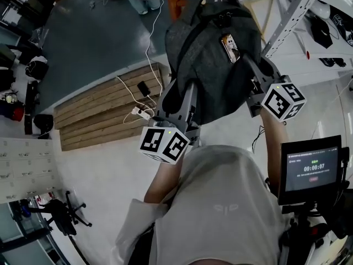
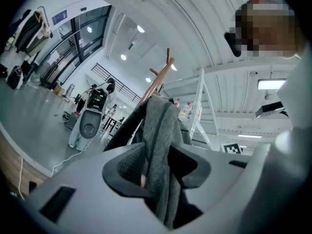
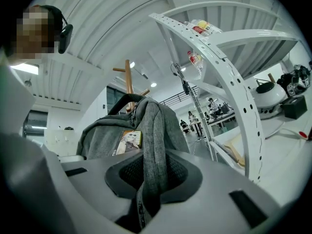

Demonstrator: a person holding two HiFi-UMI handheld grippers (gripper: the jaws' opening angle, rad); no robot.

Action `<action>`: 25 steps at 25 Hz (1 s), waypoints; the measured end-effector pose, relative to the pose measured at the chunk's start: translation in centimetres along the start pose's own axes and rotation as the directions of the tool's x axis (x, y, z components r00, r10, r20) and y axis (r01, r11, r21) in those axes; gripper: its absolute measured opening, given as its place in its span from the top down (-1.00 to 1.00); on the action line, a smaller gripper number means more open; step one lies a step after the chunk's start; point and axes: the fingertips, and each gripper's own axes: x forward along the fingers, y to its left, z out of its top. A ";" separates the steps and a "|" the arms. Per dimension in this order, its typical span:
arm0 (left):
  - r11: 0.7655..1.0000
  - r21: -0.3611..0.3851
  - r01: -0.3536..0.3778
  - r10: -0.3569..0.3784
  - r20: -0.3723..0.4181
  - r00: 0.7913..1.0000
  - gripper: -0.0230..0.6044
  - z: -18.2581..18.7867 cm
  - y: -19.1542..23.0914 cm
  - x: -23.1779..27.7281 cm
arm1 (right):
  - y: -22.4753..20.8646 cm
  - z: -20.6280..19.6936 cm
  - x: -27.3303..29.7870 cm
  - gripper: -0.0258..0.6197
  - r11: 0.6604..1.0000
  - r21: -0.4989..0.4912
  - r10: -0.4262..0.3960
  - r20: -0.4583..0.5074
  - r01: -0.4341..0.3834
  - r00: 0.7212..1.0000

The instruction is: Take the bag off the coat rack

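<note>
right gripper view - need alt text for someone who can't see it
The right gripper is shut on a grey strap of a grey backpack that fills the middle of the picture, with a small picture card on its front. A wooden coat rack rises behind the bag, and a white perforated shelf post curves past on the right.

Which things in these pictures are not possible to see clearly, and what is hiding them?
- Whether the bag hangs on a peg of the coat rack: its own fabric hides the top in both gripper views, and its body hides it in the head view.
- The rack's lower part: behind the bag in both gripper views.
- The card on the bag: its print is too small in every view.
</note>
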 end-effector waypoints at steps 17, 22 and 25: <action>0.963 -0.003 0.270 -0.270 -0.075 0.960 0.47 2.9 -8.8 0.6 | 0.5 6.1 -10.4 0.70 0.974 0.020 -0.224 0.141 0.224 0.964; 0.925 -0.020 0.380 -0.380 -0.125 0.917 0.47 0.6 -12.5 2.6 | -1.9 6.6 -15.5 0.70 0.942 0.036 -0.333 0.193 0.333 0.923; 0.889 -0.037 0.456 -0.456 -0.171 0.874 0.47 -2.7 -15.0 4.3 | -4.5 5.5 -19.7 0.70 0.906 0.061 -0.422 0.225 0.419 0.878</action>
